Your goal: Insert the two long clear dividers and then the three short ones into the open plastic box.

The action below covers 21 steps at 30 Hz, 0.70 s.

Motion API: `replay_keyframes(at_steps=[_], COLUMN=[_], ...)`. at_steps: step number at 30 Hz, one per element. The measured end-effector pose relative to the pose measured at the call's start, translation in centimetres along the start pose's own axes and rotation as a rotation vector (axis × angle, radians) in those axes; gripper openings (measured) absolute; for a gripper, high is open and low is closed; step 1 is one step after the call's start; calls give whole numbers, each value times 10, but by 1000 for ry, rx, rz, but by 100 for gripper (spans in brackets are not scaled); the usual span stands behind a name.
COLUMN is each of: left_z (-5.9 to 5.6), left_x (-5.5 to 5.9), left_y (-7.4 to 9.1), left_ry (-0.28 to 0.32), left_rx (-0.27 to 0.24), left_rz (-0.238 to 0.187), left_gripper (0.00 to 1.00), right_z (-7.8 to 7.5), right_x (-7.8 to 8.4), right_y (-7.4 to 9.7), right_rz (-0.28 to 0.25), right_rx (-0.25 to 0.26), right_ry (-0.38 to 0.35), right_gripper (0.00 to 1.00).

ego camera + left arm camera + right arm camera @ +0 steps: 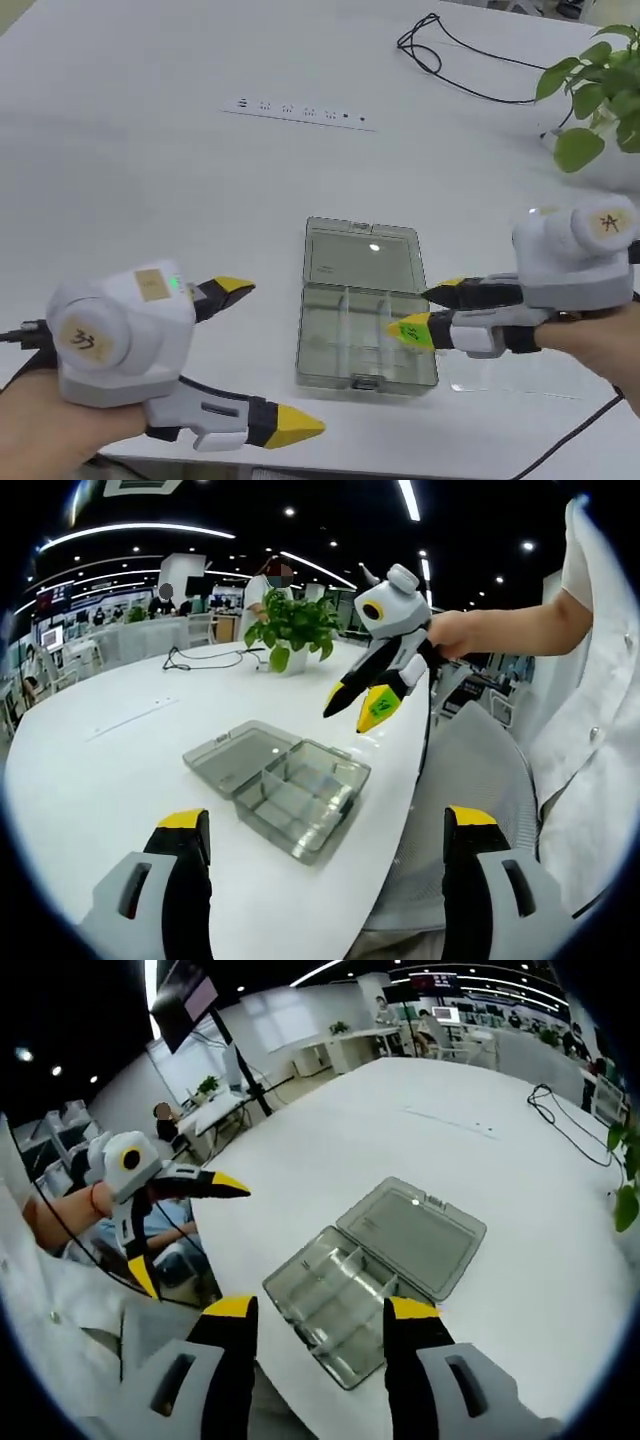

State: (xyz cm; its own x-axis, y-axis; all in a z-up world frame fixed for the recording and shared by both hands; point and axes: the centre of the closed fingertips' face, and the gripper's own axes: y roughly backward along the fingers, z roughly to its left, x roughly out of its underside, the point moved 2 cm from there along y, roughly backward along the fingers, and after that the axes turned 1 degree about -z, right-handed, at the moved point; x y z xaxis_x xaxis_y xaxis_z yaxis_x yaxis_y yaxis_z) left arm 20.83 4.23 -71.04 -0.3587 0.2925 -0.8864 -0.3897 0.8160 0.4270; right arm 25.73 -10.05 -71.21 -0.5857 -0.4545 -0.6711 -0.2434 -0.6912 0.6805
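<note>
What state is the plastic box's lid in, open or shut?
Open. The lid lies folded back flat on the table, joined along one edge to the tray, whose inside is exposed.

Looks like a large open-plan office: far beyond the fingers (185, 830), rows of white desks (360, 1045), long ceiling strip lights (130, 530) and big screens (185, 1000), and nearer ahead of them a broad white table (150, 200) carrying a power strip (300, 112), a black cable (440, 55) and a potted plant (290, 625).
</note>
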Motion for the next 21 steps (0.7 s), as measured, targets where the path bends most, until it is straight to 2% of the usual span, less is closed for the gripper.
replay_keyframes(at_steps=[4, 5, 6, 9, 13, 21], left_z=[-1, -1, -2, -2, -2, 0], left_x=[1, 2, 2, 2, 1, 3], left_y=[0, 0, 0, -1, -1, 0], left_ry=[6, 6, 6, 10, 16, 27], left_rx=[-8, -8, -9, -14, -19, -28], left_rz=[1, 2, 2, 2, -2, 4], left_gripper=[100, 100, 100, 99, 100, 99], right_z=[-6, -8, -8, -9, -12, -22], right_x=[13, 16, 17, 29, 37, 60], right_y=[11, 13, 15, 20, 23, 21], right_rz=[52, 62, 67, 122, 163, 267], right_rx=[-13, -16, -24, -54, -70, -135], right_ry=[106, 110, 131, 222, 281, 463], right_gripper=[57, 57, 58, 62, 66, 67])
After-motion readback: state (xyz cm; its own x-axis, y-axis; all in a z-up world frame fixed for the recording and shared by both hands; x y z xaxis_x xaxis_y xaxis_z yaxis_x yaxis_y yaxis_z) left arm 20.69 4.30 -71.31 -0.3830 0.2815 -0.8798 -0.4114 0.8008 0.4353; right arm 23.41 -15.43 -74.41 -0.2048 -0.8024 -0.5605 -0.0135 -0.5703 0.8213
